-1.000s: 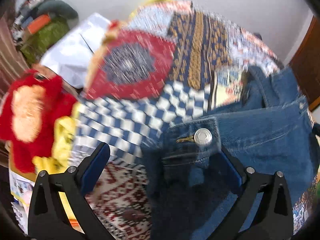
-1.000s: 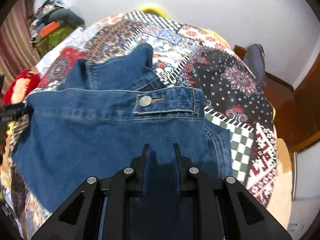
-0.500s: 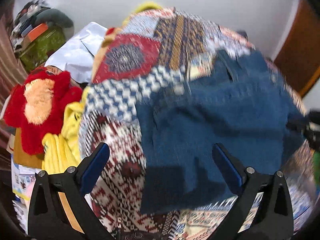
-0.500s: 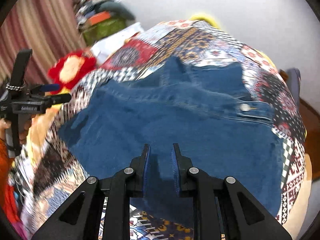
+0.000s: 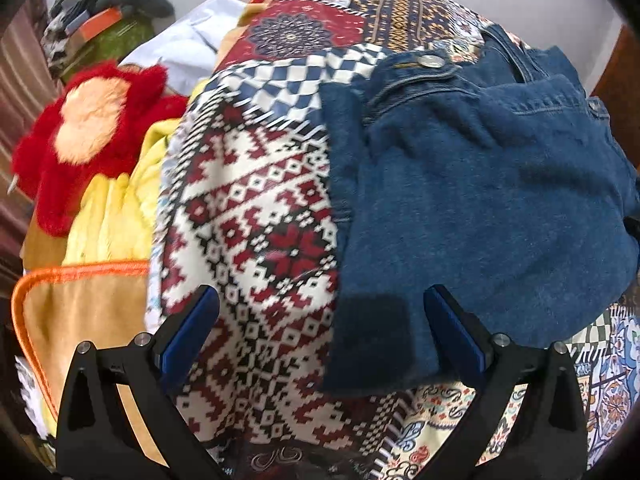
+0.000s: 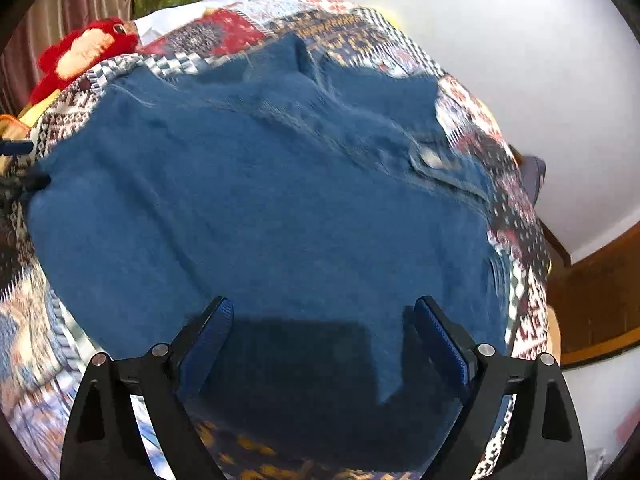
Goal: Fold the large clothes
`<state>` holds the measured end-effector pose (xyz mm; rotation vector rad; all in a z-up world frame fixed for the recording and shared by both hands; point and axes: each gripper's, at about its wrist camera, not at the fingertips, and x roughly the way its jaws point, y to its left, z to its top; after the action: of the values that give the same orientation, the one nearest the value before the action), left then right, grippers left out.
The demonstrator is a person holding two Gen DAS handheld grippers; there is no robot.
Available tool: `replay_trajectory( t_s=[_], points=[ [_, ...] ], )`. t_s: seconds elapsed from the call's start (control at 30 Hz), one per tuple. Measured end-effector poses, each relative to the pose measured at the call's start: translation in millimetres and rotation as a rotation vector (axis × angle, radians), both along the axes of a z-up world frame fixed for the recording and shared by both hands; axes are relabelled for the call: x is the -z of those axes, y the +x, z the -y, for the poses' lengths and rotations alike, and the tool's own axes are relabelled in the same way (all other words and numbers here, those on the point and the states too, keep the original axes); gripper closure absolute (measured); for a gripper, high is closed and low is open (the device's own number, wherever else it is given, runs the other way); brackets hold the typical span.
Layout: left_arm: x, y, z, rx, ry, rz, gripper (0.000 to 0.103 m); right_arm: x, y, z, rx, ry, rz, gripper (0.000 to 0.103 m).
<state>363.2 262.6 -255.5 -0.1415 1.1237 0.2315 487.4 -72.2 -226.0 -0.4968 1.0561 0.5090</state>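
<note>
A blue denim garment [image 5: 472, 200] lies folded on a patchwork bedspread [image 5: 256, 216], its metal button [image 5: 431, 61] at the far edge. In the right wrist view the same denim [image 6: 264, 200] fills most of the picture. My left gripper [image 5: 320, 320] hangs wide open above the denim's near left corner, nothing between its blue pads. My right gripper [image 6: 322, 332] hovers over the denim's near edge with its jaws opening; the cloth lies flat below them and neither pad presses on it. The left gripper's tips [image 6: 20, 160] show at the left rim of the right wrist view.
A red plush toy [image 5: 88, 136], yellow cloth [image 5: 112, 208] and an orange-edged tan cloth [image 5: 80, 312] lie left of the bedspread. White fabric [image 5: 188, 48] and a pile of bags [image 5: 104, 20] sit behind. A white wall and wooden skirting [image 6: 592, 292] stand at the right.
The right gripper, shut on the denim's edge before, has let go and opened wide. The denim now lies spread flat. The left gripper, open throughout, drew back toward the denim's near left corner.
</note>
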Motion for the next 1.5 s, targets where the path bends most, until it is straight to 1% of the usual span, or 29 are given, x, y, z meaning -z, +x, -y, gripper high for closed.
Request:
replay_trajectory(
  t_s=[0.1, 0.13, 0.2, 0.27, 0.37, 0.47, 0.53, 0.67, 0.77, 0.83, 0.9, 0.93, 0.97, 1.03, 1.07, 1.13, 1.23, 1.3, 1.37, 1.4, 1.47, 1.5],
  points=[
    [-3.2, -10.9, -8.2, -0.026, -0.013, 0.01, 0.0, -4.5, 9.0, 34.8, 0.078, 0.103, -0.073, 0.012],
    [-4.5, -15.1, -9.1, -0.034, -0.011, 0.012, 0.0, -6.8, 11.2, 42.8, 0.104, 0.113, -0.08, 0.012],
    [-8.1, -24.0, -9.9, -0.052, 0.005, 0.01, 0.0, -11.1, 11.9, 56.8, 0.151, 0.104, -0.07, 0.012],
    [-13.4, -32.9, -9.6, -0.071, 0.035, 0.01, 0.0, -15.5, 8.1, 68.0, 0.168, 0.119, -0.059, 0.012],
    [-19.1, -48.4, -12.5, -0.114, 0.075, 0.008, 0.0, -24.4, 1.7, 77.5, 0.188, 0.066, -0.006, 0.012],
    [-30.5, -62.8, -16.2, -0.161, 0.094, 0.047, 0.0, -35.9, -7.6, 83.2, 0.178, 0.062, 0.036, 0.012],
    [-42.6, -69.9, -16.4, -0.174, 0.082, 0.089, 0.0, -44.9, -14.2, 83.3, 0.169, 0.08, 0.051, 0.012],
    [-67.3, -81.0, -10.5, -0.198, -0.025, 0.2, 0.0, -65.5, -26.8, 76.0, 0.136, 0.143, 0.096, 0.012],
    [-77.9, -76.6, 1.6, -0.191, -0.078, 0.253, 0.0, -83.2, -35.3, 60.9, 0.101, 0.174, 0.151, 0.012],
    [-79.3, -73.7, 12.7, -0.181, -0.112, 0.267, 0.0, -91.2, -39.8, 49.0, 0.076, 0.191, 0.176, 0.012],
    [-73.2, -68.0, 24.8, -0.165, -0.169, 0.263, 0.0, -95.7, -43.8, 35.0, 0.054, 0.217, 0.187, 0.011],
    [-69.0, -65.3, 29.7, -0.156, -0.202, 0.256, 0.0, -96.1, -45.0, 30.4, 0.047, 0.227, 0.184, 0.011],
    [-60.4, -61.3, 35.1, -0.149, -0.255, 0.242, 0.0, -94.8, -45.4, 24.2, 0.039, 0.24, 0.175, 0.009],
    [-45.6, -55.8, 41.1, -0.146, -0.337, 0.217, 0.0, -87.4, -45.5, 11.4, 0.026, 0.262, 0.144, 0.008],
    [-35.1, -52.7, 44.1, -0.151, -0.401, 0.202, 0.0, -82.2, -45.1, 5.8, 0.021, 0.266, 0.125, 0.008],
    [-23.9, -51.2, 48.3, -0.158, -0.474, 0.192, 0.0, -67.0, -41.8, -5.6, 0.011, 0.262, 0.077, 0.008],
    [-3.8, -44.2, 51.8, -0.173, -0.596, 0.174, 0.0, -38.7, -38.8, -19.9, -0.012, 0.225, 0.025, 0.008],
    [8.8, -39.5, 53.1, -0.185, -0.665, 0.162, 0.0, -15.3, -32.2, -28.7, -0.015, 0.175, -0.021, 0.008],
    [20.4, -32.3, 53.9, -0.191, -0.729, 0.143, 0.001, 1.2, -27.9, -31.7, -0.007, 0.164, -0.056, 0.008],
    [25.2, -27.6, 54.2, -0.192, -0.763, 0.145, 0.001, 5.7, -26.1, -30.4, 0.004, 0.186, -0.064, 0.008],
    [29.3, -19.2, 53.9, -0.194, -0.788, 0.162, 0.001, 6.8, -24.2, -26.0, 0.013, 0.219, -0.068, 0.005],
    [29.6, -14.6, 53.1, -0.202, -0.791, 0.179, 0.003, 7.2, -23.6, -25.3, 0.01, 0.221, -0.072, 0.005]
  ],
)
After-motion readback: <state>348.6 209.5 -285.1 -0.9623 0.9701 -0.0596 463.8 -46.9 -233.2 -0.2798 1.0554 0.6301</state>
